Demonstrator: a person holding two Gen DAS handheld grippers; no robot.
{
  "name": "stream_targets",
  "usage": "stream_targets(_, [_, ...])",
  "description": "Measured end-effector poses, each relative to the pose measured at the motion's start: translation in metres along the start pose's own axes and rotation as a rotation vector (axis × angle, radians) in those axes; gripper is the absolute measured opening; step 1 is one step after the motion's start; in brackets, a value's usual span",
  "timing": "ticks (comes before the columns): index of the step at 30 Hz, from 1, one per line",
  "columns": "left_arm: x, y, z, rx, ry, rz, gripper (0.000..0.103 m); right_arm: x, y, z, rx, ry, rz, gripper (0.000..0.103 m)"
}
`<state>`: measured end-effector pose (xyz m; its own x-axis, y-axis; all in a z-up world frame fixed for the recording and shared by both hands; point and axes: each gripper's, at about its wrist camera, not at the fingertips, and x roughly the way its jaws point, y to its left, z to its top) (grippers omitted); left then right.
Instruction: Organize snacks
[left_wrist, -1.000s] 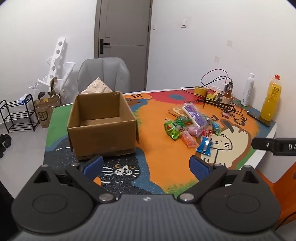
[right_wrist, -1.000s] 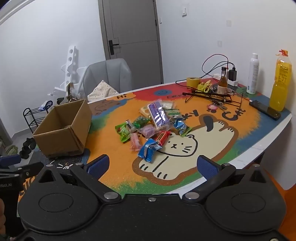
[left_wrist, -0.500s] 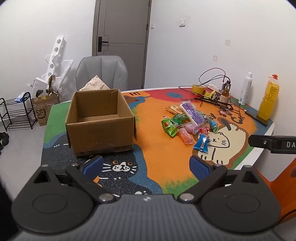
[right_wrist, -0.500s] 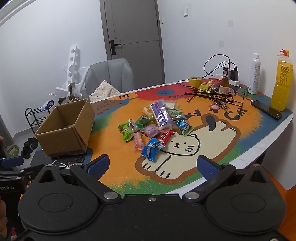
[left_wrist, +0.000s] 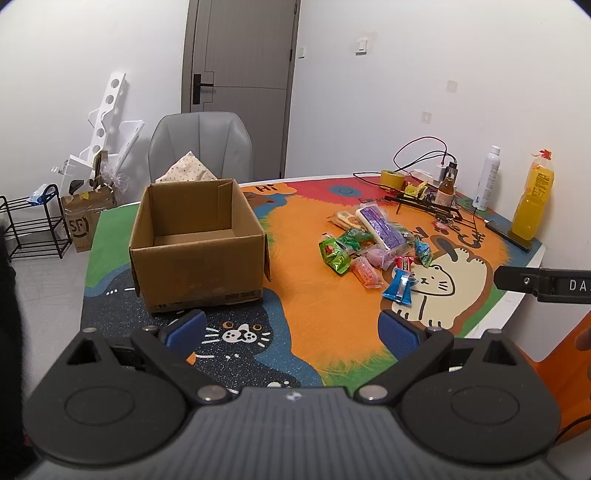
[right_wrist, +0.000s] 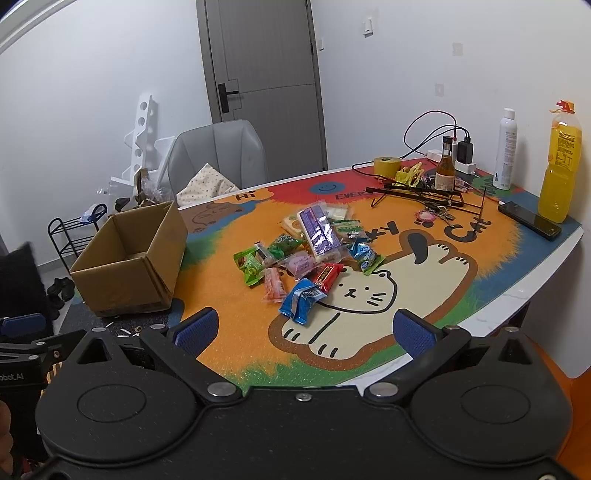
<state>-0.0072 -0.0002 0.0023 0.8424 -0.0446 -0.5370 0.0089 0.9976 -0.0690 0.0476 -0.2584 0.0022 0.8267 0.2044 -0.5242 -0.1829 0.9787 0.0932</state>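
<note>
The left gripper is wide open, its two blue fingers far apart and holding nothing. The right gripper is wide open too, with blue fingers spread and empty. Both point forward, side by side, at the near edge.

A room in a home — grey door, padded chair, shoe rack, and a table under a bright cartoon-cat mat.
</note>
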Motion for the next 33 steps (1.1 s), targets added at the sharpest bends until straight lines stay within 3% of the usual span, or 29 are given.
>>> stream_targets(33, [-0.0063, 0.0007, 0.0052, 0.004, -0.015, 0.002, 0.099, -0.0030, 0.0002, 0.0014, -0.016, -0.020, -0.009, 0.103])
